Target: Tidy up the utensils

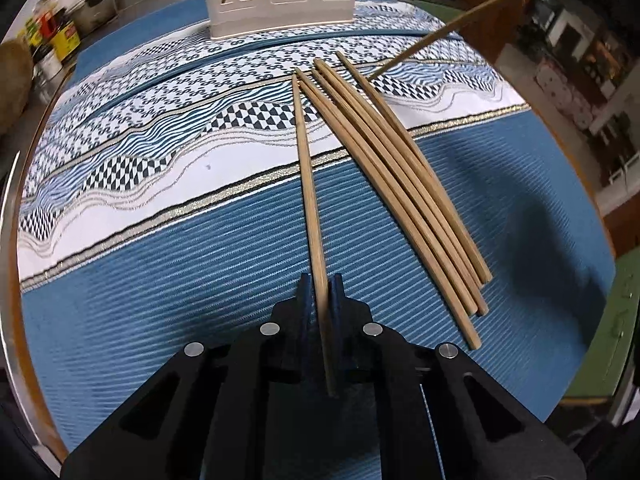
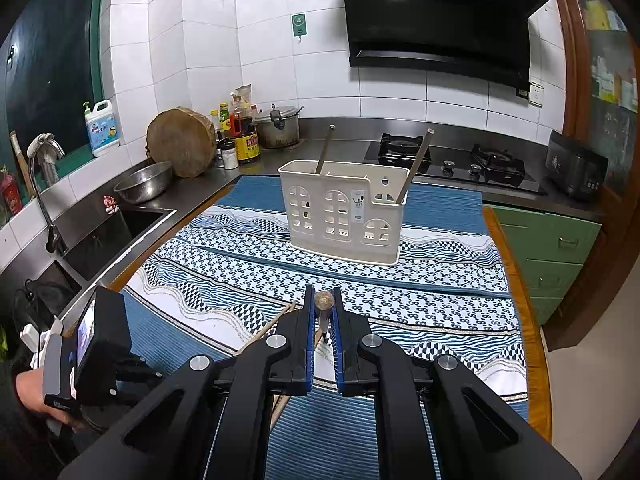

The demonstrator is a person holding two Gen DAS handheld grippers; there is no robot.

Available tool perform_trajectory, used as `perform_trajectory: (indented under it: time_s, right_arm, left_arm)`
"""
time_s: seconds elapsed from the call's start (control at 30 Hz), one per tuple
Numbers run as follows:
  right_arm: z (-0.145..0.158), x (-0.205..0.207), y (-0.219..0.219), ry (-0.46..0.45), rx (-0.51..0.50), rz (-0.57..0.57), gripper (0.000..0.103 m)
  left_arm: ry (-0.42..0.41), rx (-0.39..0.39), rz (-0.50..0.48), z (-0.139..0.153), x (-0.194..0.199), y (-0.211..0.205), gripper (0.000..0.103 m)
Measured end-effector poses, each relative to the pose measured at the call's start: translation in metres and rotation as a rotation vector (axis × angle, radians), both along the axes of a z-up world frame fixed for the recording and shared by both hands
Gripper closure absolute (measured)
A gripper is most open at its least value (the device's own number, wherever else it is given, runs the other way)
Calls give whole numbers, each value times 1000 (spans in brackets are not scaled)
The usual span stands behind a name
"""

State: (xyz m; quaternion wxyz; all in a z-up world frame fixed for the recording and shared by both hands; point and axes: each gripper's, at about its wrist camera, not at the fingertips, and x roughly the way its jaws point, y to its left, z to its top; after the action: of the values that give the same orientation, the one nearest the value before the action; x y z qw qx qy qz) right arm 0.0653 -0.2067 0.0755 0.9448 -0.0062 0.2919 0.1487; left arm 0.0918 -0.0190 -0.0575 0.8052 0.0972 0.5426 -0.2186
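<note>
The left gripper (image 1: 320, 286) points steeply down at the blue part of the cloth (image 1: 160, 292) and is closed on a single chopstick (image 1: 307, 184). The stick passes between the two dark fingers (image 1: 305, 294) and runs away from the camera onto the patterned band, its far tip lying near the tips of the others.

Just right of it a bundle of chopsticks (image 1: 400, 184) lies loose on the cloth, fanned slightly, thick ends near and thin ends far. Their near ends sit to the right of the gripper and clear of it.

The right gripper (image 2: 322, 300) is almost fully closed on another chopstick (image 2: 324, 303), seen end-on in its own view as a round tip between the blue pads (image 2: 309, 332). In the left view that same stick (image 1: 460, 20) shows as a thin line slanting up at the far right, raised off the cloth.

The white holder (image 2: 344, 216) stands upright at the far side of the cloth on the worktop (image 2: 516, 280), well apart from the bundle. Two utensil handles (image 2: 324, 148) lean out of its top, one in the left part and one at the right end.

A hand (image 2: 32, 396) grips the left gripper's handle at the lower left.
</note>
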Motion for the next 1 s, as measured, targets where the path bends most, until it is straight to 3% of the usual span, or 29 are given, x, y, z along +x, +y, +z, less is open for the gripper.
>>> perform_trajectory:
  time_s: [0.13,0.67,1.0]
  right_arm:
    - [0,0,0,0,0,1,96]
    - [7,2,-2,-21,8,-5,96]
    - [11,11,-1,-22,16,-3,96]
  left_arm:
    - [-18,-15,0,8,3,-2,96]
    - [-120,-262,70,74,25,22,96]
    - [-212,-344,95,105,49,24,96]
